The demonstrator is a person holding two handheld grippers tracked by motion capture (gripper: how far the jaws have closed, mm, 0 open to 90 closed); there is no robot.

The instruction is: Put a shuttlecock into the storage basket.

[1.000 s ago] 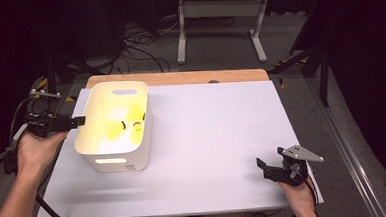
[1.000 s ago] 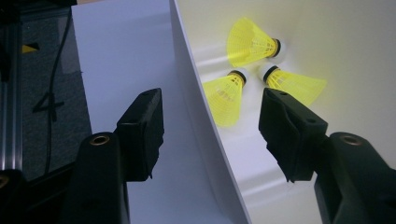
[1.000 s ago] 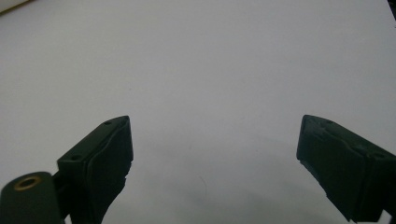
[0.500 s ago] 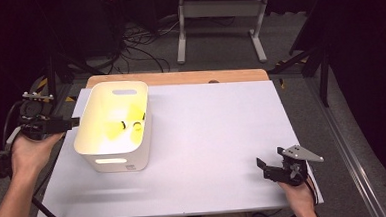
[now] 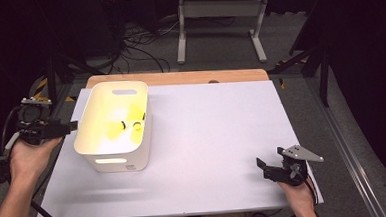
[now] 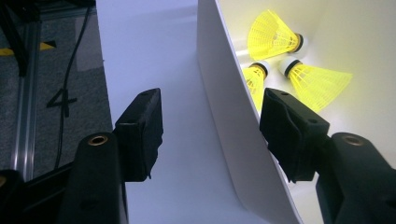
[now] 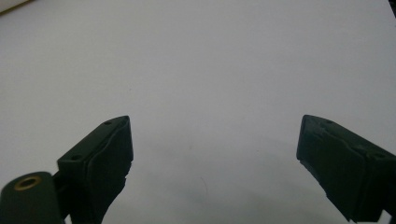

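A white bin [image 5: 114, 155] stands at the left of the white tabletop [image 5: 212, 132], with three yellow shuttlecocks [image 5: 122, 126] inside. My left gripper [image 5: 72, 126] sits open just left of the bin, level with its rim. In the left gripper view the bin's wall [image 6: 224, 93] runs up between the open jaws of the left gripper [image 6: 210, 107], and neither pad presses on it; the shuttlecocks [image 6: 273, 35] lie beyond. My right gripper [image 5: 261, 166] rests open near the front right corner. In the right gripper view, the right gripper [image 7: 215, 128] has only bare tabletop between its jaws.
A wooden strip [image 5: 179, 77] borders the table's far edge. Behind it stand a metal frame [image 5: 216, 17] and loose cables [image 5: 137, 46] on the floor. A black cable [image 5: 46, 216] trails from my left hand past the front left corner.
My left gripper has drifted slightly left, away from the bin's side. The right gripper and the bin have stayed where they were.
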